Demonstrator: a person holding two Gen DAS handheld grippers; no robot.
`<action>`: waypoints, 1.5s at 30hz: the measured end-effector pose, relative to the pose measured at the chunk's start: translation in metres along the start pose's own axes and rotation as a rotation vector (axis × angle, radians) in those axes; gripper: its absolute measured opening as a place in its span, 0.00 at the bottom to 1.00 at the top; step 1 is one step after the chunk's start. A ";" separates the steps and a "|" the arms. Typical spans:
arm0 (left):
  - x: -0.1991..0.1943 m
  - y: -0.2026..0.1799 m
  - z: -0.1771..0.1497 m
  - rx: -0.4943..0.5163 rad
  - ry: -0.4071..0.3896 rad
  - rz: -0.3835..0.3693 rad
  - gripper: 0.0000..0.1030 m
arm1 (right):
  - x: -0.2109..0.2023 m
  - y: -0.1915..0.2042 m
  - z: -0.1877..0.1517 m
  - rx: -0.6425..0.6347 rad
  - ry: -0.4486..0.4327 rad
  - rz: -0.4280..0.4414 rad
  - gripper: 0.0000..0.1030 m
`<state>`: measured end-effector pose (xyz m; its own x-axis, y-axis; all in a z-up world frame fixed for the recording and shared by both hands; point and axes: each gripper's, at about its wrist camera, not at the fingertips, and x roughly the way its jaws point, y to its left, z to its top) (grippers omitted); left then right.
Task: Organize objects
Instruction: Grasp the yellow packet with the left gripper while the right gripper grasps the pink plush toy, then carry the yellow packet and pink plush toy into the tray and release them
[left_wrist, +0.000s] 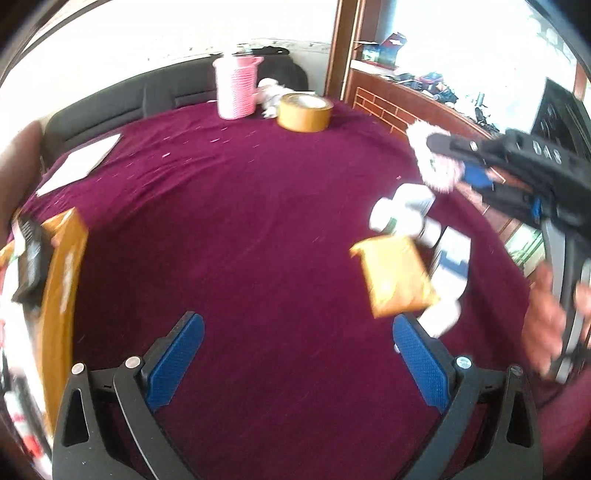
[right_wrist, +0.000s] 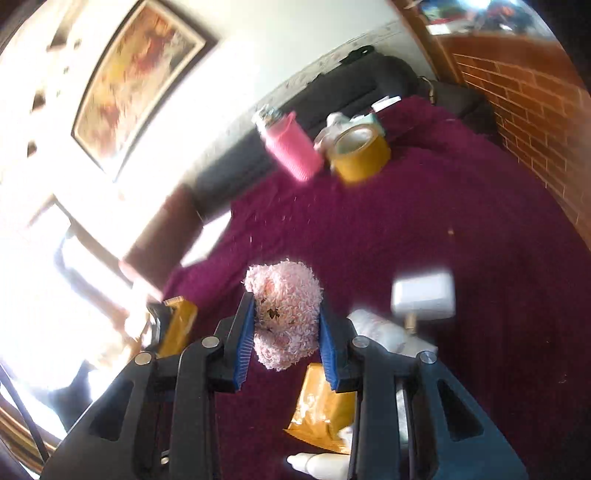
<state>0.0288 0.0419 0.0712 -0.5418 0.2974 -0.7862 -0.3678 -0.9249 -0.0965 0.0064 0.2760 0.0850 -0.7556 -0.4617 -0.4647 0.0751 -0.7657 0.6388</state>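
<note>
While its blue pads pressed in from both sides, the right claw (right_wrist: 286, 325) was clenched on a fluffy pink soft toy (right_wrist: 284, 306), which hung clear above the maroon cloth of the bench (right_wrist: 461, 229). Below the toy, under the claw's right finger, lay a crinkled yellow packet (right_wrist: 319, 410), and a white bottle (right_wrist: 317, 461) lay below that at the edge of the picture. To the right of the toy sat a blurred white block (right_wrist: 423, 295) with a white wrapped bundle (right_wrist: 380, 328) just beside it. Far beyond the toy, a pink ribbed cup (right_wrist: 291, 147) stood near the bench's far edge, touching or nearly touching a roll of tan tape (right_wrist: 360, 153).

The left claw (left_wrist: 297, 365) was released, its pads wide apart with only bare cloth between them. Seen from it, the toy (left_wrist: 432, 162) hung in the other claw (left_wrist: 461, 162), above a cluster of white bottles (left_wrist: 402, 214) that lay on the cloth. The yellow packet (left_wrist: 395, 277) lay just in front of those bottles, near the left claw's right finger. Well away from the toy, across the cloth, an orange box (left_wrist: 62, 295) lay at the bench's edge, with a dark flat thing on it that I could not identify. A hand (left_wrist: 550, 317) gripped the right claw's handle below the toy.
</note>
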 end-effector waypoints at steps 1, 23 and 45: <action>0.009 -0.008 0.008 0.001 0.009 -0.006 0.97 | -0.002 -0.012 0.000 0.036 -0.012 0.024 0.29; 0.080 -0.063 0.030 0.057 0.052 -0.020 0.37 | -0.006 -0.045 0.000 0.136 -0.022 0.090 0.30; -0.131 0.168 -0.085 -0.328 -0.187 0.264 0.37 | 0.031 0.065 -0.044 -0.114 0.150 0.022 0.30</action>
<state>0.1026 -0.1722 0.1057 -0.7230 0.0513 -0.6889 0.0435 -0.9919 -0.1195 0.0164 0.1923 0.0852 -0.6482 -0.5342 -0.5427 0.1705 -0.7963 0.5803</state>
